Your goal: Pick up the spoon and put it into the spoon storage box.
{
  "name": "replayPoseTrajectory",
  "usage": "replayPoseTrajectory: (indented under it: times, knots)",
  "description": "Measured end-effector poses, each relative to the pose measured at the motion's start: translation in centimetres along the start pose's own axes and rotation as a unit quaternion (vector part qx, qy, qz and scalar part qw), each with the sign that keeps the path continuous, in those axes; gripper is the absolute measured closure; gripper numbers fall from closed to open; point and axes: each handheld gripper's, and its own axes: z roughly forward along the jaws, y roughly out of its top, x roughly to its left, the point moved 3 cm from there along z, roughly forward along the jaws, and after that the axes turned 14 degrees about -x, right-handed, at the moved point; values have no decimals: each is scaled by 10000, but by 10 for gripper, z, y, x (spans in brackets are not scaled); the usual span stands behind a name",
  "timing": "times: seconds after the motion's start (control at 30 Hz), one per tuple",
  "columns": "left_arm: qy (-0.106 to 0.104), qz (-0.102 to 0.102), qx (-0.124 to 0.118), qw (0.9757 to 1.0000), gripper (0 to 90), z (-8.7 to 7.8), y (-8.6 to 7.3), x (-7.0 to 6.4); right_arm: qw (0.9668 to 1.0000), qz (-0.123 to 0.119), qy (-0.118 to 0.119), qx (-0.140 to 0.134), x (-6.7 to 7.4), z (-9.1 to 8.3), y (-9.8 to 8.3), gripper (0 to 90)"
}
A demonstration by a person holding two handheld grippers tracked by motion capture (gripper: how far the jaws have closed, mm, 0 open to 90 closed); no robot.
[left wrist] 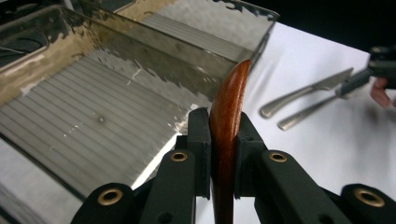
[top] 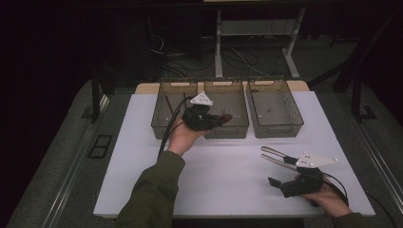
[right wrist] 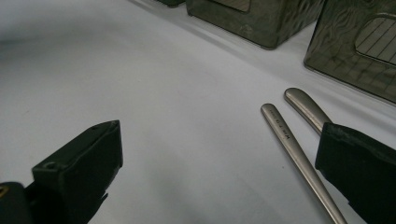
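Wooden spoon (left wrist: 227, 116), clamped in left gripper (left wrist: 223, 154), hangs above middle bin's (top: 227, 124) rim.

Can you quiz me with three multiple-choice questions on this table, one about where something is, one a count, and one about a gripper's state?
1. Where is the wooden utensil?
A. Between the jaws of the left gripper
B. Flat on the white table
C. In the right-hand bin

2. How many smoky clear bins stand in the row at the table's far edge?
A. Two
B. Three
C. Four

3. How does the right gripper stand?
A. Shut on a knife
B. Shut on nothing
C. Open

Answers: 1 A, both pads press the wood in the left gripper view. 2 B, the high view shows three side by side. 3 C, its jaws stand wide apart, beside two metal handles.
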Motion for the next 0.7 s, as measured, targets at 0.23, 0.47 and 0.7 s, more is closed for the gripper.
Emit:
replayPoseTrajectory:
  times: [0.23, 0.47, 0.7]
  knots:
    - [99, -45, -10, 9999, 794, 19, 15, 15, 10000, 30, -4, -69, -1, -2, 1, 2]
    - [205, -122, -18, 9997, 794, 40, 28, 29, 9999, 81, 21, -96, 0, -3, 1, 1]
    - [332, -212, -11, 9992, 794, 65, 39, 42, 9999, 45, 42, -114, 1, -4, 2, 2]
